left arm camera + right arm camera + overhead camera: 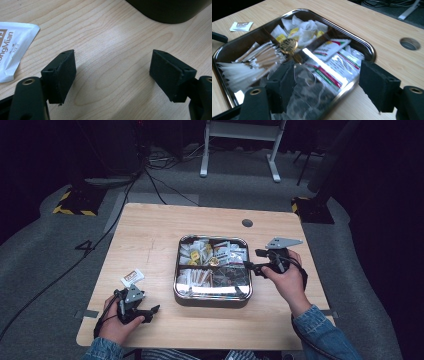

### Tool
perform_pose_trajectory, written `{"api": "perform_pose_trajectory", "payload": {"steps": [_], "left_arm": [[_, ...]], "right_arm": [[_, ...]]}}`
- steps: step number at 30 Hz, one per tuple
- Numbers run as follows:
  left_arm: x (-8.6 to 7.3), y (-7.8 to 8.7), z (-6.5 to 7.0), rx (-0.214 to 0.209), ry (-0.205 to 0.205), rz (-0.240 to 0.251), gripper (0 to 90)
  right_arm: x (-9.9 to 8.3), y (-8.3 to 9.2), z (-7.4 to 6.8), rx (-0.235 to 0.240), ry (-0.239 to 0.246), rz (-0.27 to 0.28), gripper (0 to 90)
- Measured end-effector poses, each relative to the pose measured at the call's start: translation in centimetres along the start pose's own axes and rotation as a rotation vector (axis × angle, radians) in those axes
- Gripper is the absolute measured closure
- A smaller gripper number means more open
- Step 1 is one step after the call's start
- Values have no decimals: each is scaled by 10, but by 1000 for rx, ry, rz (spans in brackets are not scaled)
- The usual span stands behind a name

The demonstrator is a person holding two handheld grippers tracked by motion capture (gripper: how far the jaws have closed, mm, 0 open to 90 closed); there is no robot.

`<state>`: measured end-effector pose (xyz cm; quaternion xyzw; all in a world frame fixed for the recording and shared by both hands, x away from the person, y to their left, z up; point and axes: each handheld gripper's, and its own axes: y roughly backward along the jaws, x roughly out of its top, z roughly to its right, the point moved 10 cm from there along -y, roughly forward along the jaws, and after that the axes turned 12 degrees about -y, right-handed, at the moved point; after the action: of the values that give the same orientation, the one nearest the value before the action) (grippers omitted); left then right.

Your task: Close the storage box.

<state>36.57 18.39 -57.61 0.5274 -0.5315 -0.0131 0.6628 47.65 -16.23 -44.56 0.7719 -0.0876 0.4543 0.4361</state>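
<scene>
Right gripper (325, 85) jaws open, empty, over tray (367, 48) edge, clear packets (309, 97) between fingers (378, 86).

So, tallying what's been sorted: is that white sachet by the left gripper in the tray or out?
Out. The white sachet lies on the bare table, left of the tray and apart from it.

The high view was dim and soft, the floor around the tabletop (150, 235) falling to black. Glare streaked the metal tray (364, 47), and the near tongs were blurred in the right gripper view.
</scene>
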Motion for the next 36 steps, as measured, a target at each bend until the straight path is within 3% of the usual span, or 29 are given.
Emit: {"api": "perform_pose_trajectory", "payload": {"steps": [6, 19, 27, 36], "left_arm": [[0, -1, 0, -2, 0, -3, 209], [1, -2, -1, 2, -1, -4, 196], [1, -2, -1, 1, 0, -4, 196], [1, -2, -1, 1, -1, -5, 196]], "right_arm": [[-10, 20, 12, -7, -6, 14, 286], [-50, 50, 35, -27, -45, -36, 271], [-83, 53, 49, -49, -90, -54, 264], [-114, 44, 59, -68, -120, -78, 262]]}}
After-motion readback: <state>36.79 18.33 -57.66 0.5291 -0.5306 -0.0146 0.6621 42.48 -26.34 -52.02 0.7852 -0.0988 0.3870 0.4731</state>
